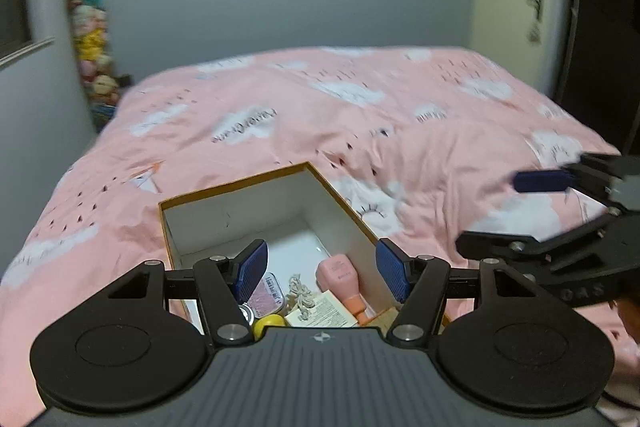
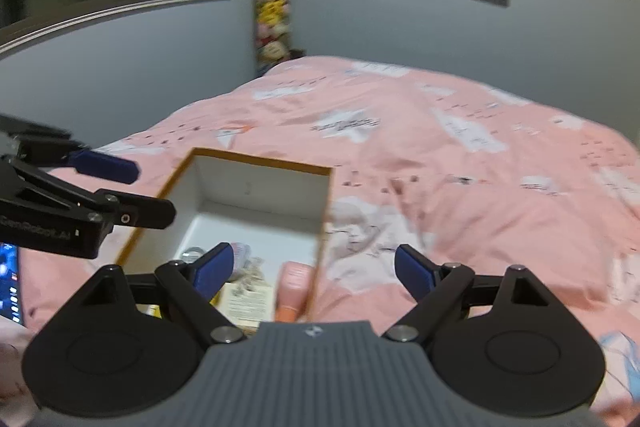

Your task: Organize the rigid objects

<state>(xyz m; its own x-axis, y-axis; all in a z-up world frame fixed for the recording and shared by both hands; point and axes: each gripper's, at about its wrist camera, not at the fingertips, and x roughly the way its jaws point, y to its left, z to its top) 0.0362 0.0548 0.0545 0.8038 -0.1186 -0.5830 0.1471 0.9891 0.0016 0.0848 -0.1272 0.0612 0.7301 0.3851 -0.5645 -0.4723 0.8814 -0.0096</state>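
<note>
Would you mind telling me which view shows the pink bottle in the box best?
The left wrist view: the pink bottle lies sharp and mostly unhidden. The right wrist view shows it blurred, partly behind the box wall.

Both wrist views look down, sharing the box (image 1: 248,203) (image 2: 256,179).

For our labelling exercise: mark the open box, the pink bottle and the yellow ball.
open box (image 1: 236,215), left wrist view, inner back wall.
pink bottle (image 1: 340,273), left wrist view, its body.
yellow ball (image 1: 267,325), left wrist view, its top.
</note>
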